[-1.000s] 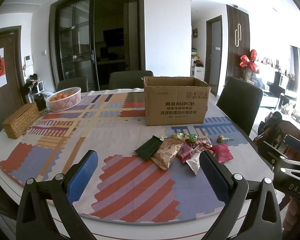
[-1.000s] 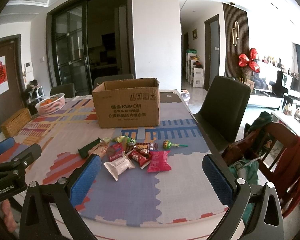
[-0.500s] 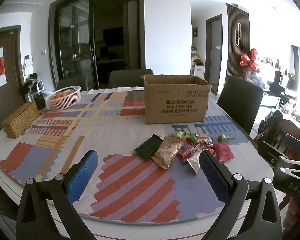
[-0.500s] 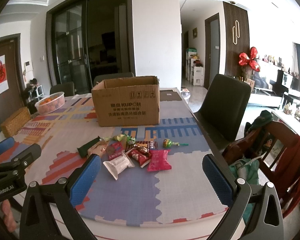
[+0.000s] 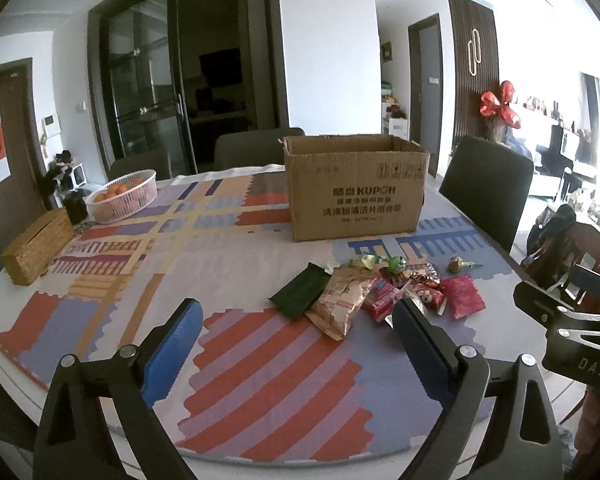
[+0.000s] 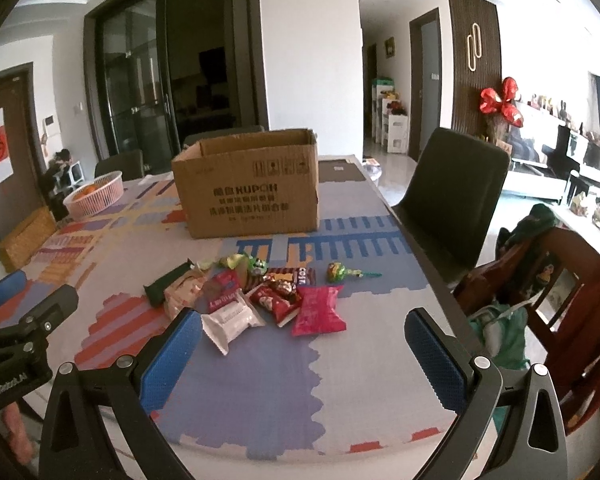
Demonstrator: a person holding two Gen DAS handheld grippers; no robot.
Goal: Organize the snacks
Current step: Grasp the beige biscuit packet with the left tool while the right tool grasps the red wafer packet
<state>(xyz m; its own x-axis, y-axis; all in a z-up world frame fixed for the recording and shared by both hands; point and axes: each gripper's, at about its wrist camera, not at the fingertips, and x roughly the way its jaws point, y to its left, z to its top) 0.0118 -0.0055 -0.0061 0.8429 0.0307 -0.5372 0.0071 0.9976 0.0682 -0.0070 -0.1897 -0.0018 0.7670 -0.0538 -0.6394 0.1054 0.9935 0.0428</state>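
Where the left wrist view looks across the table [image 5: 100, 320], the left gripper [image 5: 296, 332] hangs with jaws spread wide, holding nothing. Beyond it: snack pile [image 5: 380, 292] at mid-right, dark green packet [image 5: 298, 290] on its left edge, open cardboard box [image 5: 356, 186] farther back, fruit basket [image 5: 122, 196] far left.

Right wrist view: right gripper [image 6: 304, 344] likewise released and empty; white packet [image 6: 230, 320] and pink packet [image 6: 318, 310] nearest, lollipop [image 6: 340, 272] to the right, box behind.
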